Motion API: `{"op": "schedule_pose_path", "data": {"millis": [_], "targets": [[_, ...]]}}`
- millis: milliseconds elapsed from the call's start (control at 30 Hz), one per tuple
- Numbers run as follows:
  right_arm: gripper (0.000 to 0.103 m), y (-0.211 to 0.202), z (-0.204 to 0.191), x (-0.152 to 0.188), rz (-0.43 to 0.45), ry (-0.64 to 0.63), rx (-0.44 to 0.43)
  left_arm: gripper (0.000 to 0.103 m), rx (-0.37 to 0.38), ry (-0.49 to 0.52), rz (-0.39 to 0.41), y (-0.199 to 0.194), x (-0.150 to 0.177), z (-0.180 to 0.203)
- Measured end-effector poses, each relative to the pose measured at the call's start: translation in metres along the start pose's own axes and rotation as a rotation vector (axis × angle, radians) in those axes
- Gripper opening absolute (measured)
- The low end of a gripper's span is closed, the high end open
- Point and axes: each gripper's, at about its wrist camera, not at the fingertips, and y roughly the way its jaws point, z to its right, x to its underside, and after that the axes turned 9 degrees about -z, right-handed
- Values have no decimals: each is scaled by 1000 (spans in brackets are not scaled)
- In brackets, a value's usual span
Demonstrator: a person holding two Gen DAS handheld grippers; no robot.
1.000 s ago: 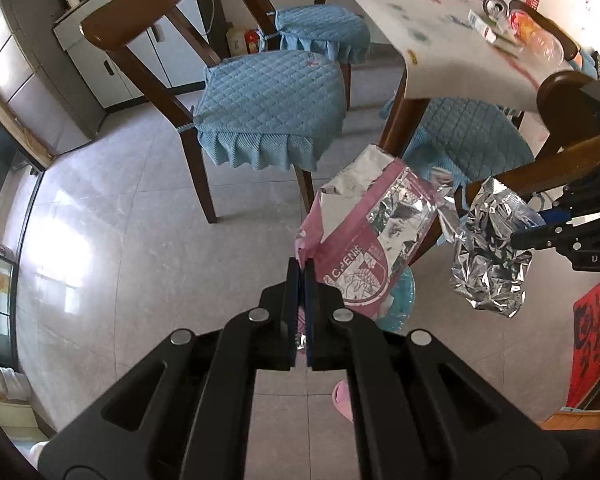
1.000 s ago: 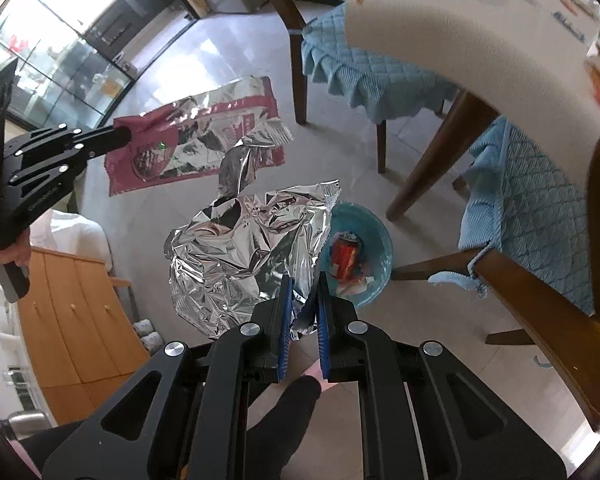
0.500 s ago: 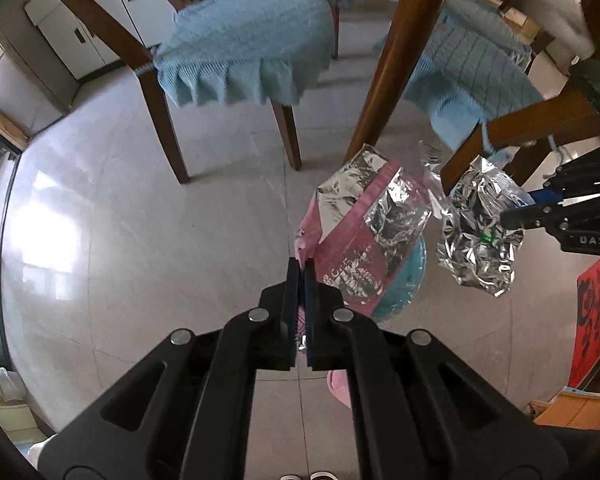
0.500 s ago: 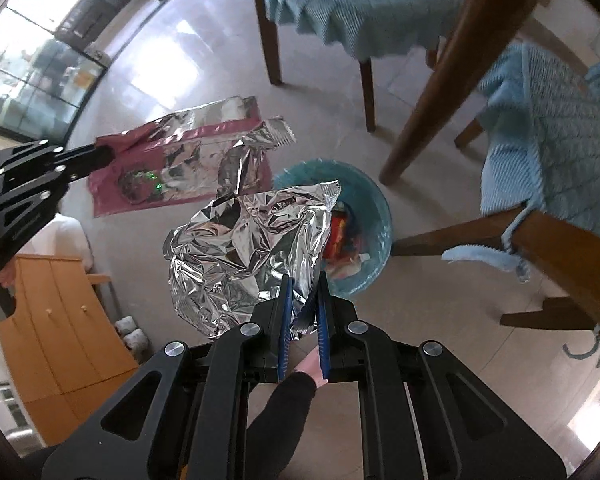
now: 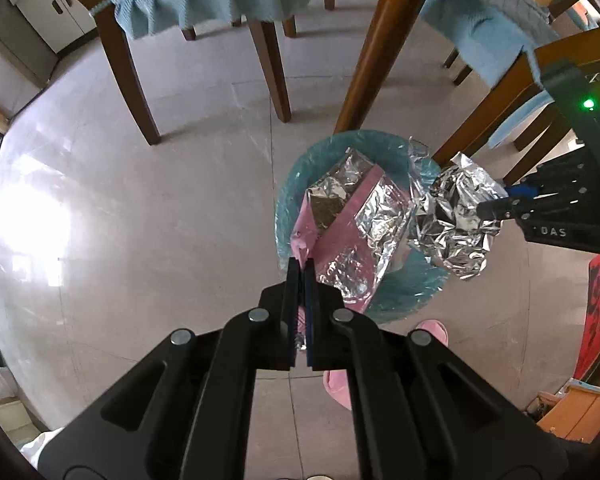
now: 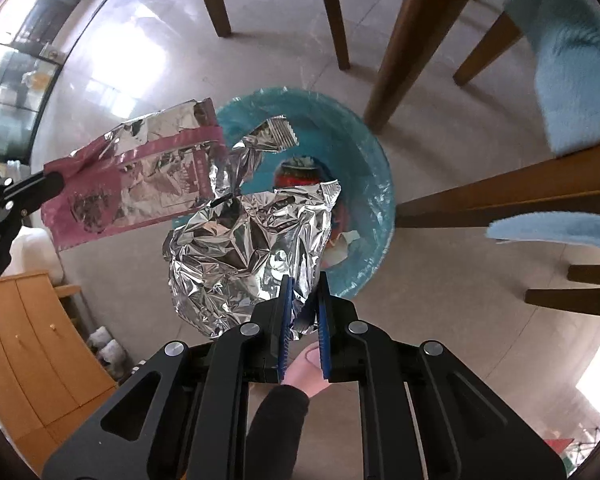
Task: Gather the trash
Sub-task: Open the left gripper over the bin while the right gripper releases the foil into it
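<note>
Over the last second both grippers had dropped from table height to just above the bin, so the tabletop left the frames and the teal-lined trash bin (image 5: pixel 296 184) filled the centre.

Nearest in the left wrist view, at lower centre, the left gripper (image 5: pixel 300 276) was clamped tight on one corner of the pink snack bag (image 5: pixel 356 236), a flat, creased pouch with a silvery foil lining; it hung open-end down over the bin, likely so that letting go would drop it straight in. In the right wrist view, at lower centre, the right gripper (image 6: pixel 303 300) pinched the edge of the crumpled foil wrapper (image 6: pixel 244 248), a stiff, faceted, mirror-bright wad held partly over the rim for the same reason. Beyond it, deep inside the bin, lay a red can (image 6: pixel 300 172) and some pale scraps. Farther off, toward the top of the frame, stood smooth brown wooden chair legs (image 6: pixel 216 0) and quilted blue seat cushions (image 6: pixel 568 40) on a glossy tiled floor (image 5: pixel 120 220).
</note>
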Motion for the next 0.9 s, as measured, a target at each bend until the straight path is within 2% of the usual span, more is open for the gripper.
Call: {"op": "schedule_pose_path", "data": {"millis": [167,200,233,533,900], "targets": [[17,27,2,-9,-23,18,6,1,-6,-4,-14,18,-1,0],[28,28,4,-11,-22,25,9,1,-1,-8,-13,20,-1,-1],[31,30,6,-12,-26,38,-10,1,5,-9,-15,21,-2,-1],[31,29,8,-9,-17,36,-21,1,-1,1,-20,26,-3,1],[31,6,12,8,31,10,-45,1,16,7,-46,45,-13,12]]}}
